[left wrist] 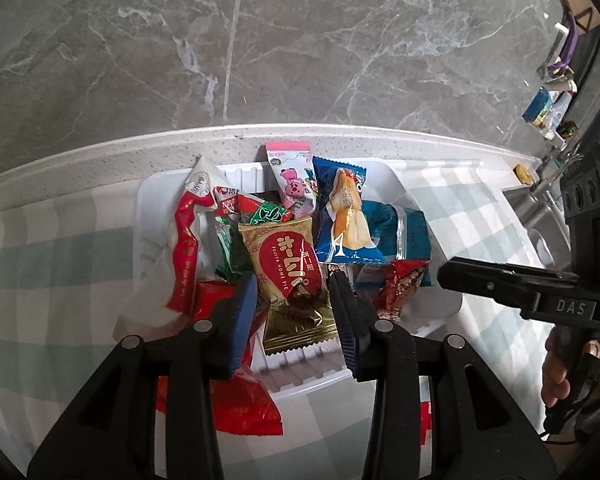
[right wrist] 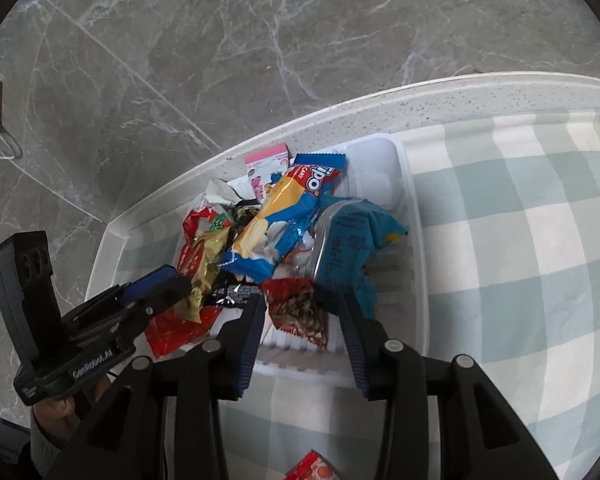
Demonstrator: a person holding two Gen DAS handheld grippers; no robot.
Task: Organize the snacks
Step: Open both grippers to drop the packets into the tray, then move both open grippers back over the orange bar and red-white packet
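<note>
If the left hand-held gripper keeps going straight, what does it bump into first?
Probably the gold home pie packet: it lies right between the left hand-held gripper fingers, atop the pile in the white tray. Depth is hard to judge.

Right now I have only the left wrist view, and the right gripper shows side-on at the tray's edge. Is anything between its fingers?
Observer: Yes. In the right wrist view the right gripper straddles a small red packet in the white tray. The jaws stand apart and do not press it.
Operator: Is anything hidden from me beside the gold packet?
Observer: A black packet with white print lies against it, partly tucked under.
Operator: Can you read the brand on the blue packet?
Observer: Its red logo shows the letters "ipo"; anything before them is out of sight.
</note>
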